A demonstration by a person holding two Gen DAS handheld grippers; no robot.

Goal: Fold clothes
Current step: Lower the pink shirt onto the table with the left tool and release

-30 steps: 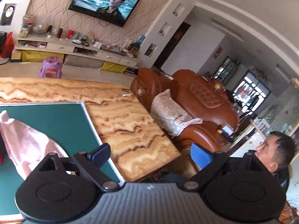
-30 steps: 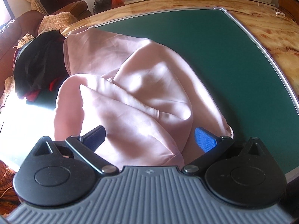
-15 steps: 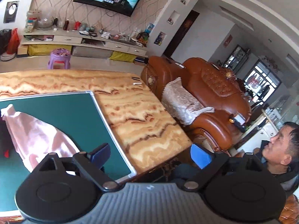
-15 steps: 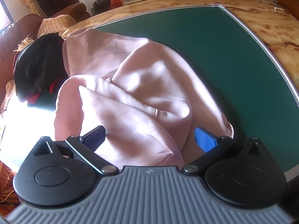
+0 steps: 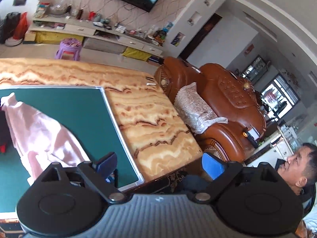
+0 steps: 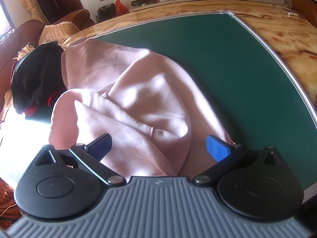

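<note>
Just above the near hem of the pink garment, right gripper spread wide and empty, poised to take an edge for a fold. Beyond the pink garment, green mat bare — room to lay cloth flat; at its far left, a dark garment heaped, probably waiting. Off to the garment's right by the mat's corner, left gripper likewise wide apart — gripping nothing.
</note>
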